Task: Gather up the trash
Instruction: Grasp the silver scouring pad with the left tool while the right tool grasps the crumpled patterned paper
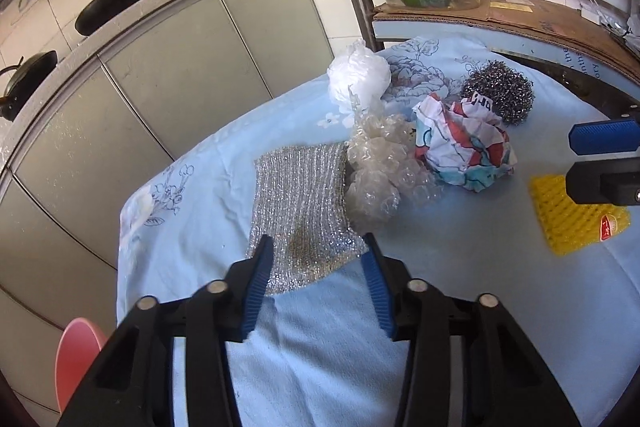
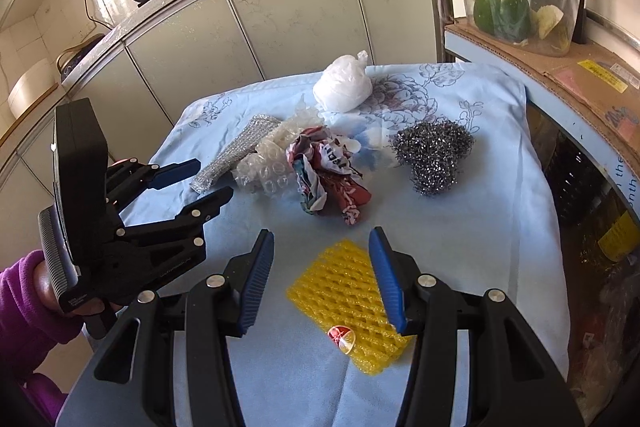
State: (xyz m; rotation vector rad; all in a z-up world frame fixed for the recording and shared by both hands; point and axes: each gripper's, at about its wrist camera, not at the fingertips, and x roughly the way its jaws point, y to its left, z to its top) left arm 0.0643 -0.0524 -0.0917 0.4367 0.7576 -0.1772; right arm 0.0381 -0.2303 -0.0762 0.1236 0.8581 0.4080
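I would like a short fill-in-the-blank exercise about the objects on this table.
1. The yellow foam net sleeve lies between the right tongs' ____ pads.
2. The left tongs frame the flat ____ mesh scouring cloth.
3. The round steel-wool scourer rests on the light ____ floral cloth.

Missing words: blue; silver; blue

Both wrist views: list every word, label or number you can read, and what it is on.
"the", part of "onth": blue shelf edge.
Black letters on crumpled printed paper: creased, unreadable.
Red round sticker on yellow foam net: too small.
Yellow label on cardboard: blurred.
Embossed text on left gripper body: too small.
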